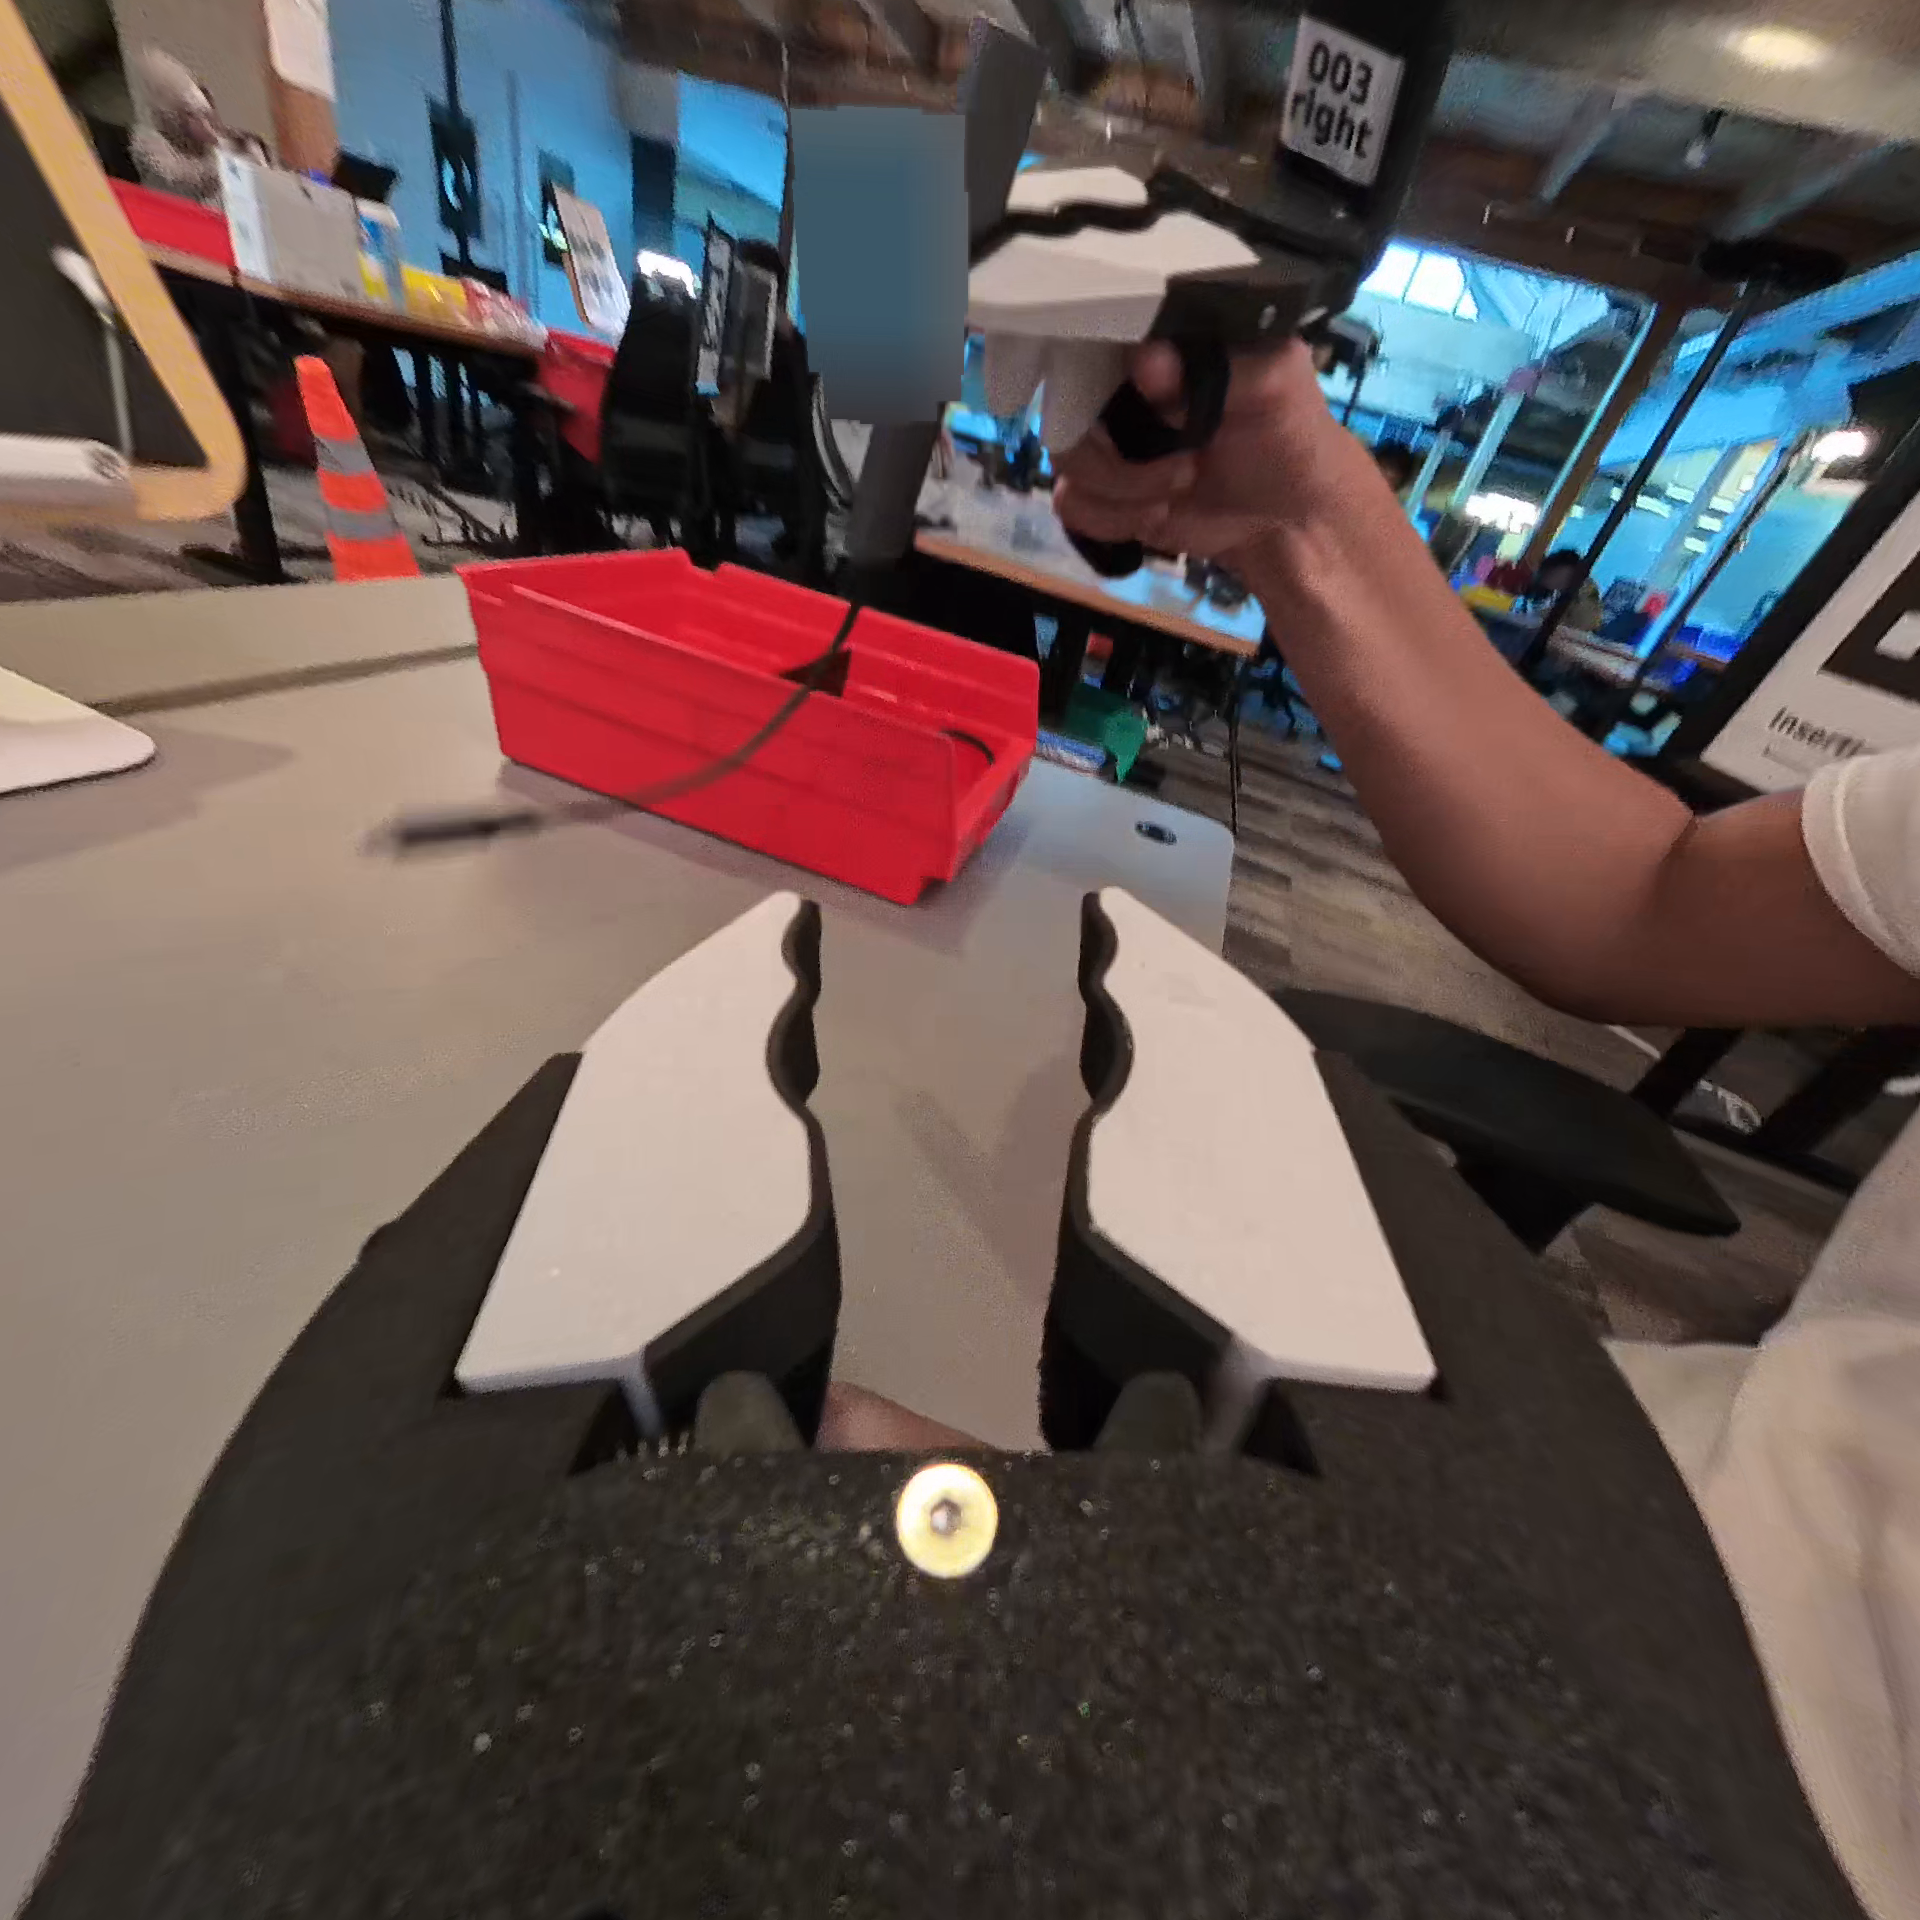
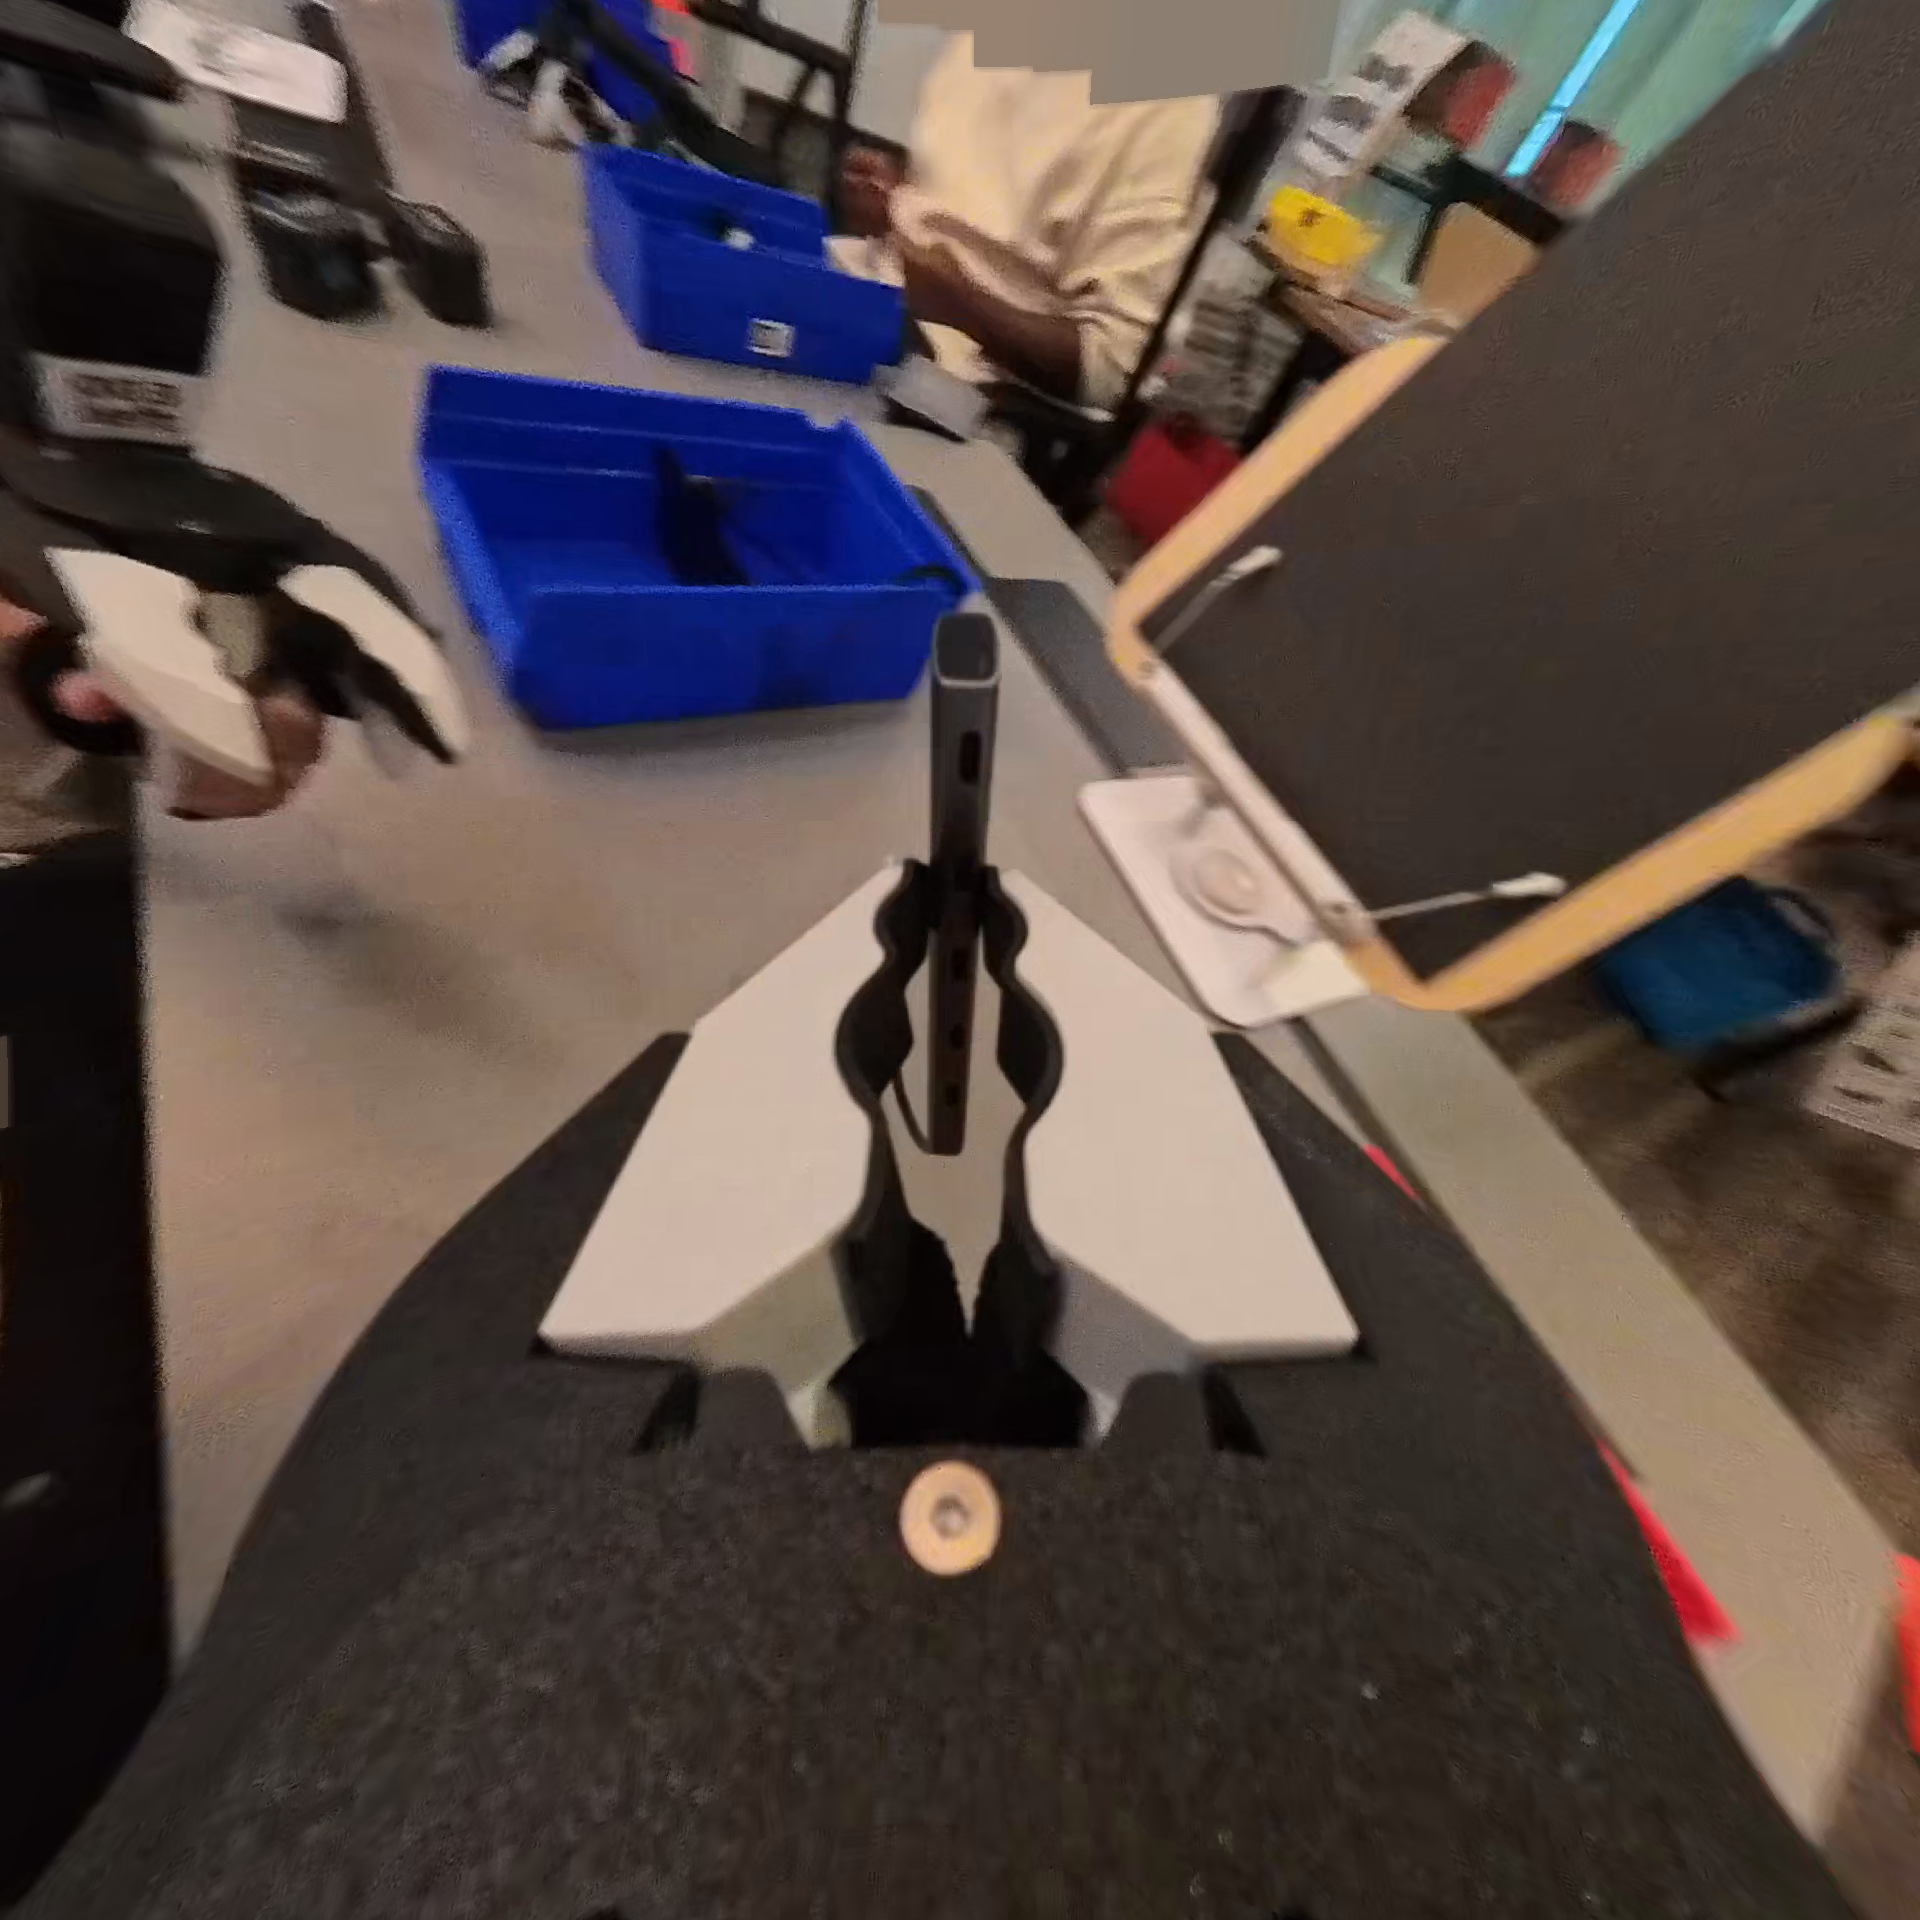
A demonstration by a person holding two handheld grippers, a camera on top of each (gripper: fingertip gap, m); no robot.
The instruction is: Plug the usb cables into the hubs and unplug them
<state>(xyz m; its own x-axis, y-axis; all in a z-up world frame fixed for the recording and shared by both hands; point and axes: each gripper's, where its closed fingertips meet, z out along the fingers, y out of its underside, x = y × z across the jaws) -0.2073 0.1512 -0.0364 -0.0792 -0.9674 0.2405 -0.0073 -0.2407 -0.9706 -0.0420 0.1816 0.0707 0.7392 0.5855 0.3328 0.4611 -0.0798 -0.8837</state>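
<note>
Beside the red plastic bin (image 1: 748,717), a dark smear (image 1: 468,828) too blurred for me to identify; cable's (image 1: 727,764) far end hidden inside bin.

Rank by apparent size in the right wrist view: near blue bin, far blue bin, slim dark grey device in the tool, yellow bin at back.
1. Near blue plastic bin, largest.
2. Far blue plastic bin, smaller, partly from distance.
3. Slim dark grey metal device held in the right tool.
4. Small yellow bin, farthest off, so true size unsure.
</note>
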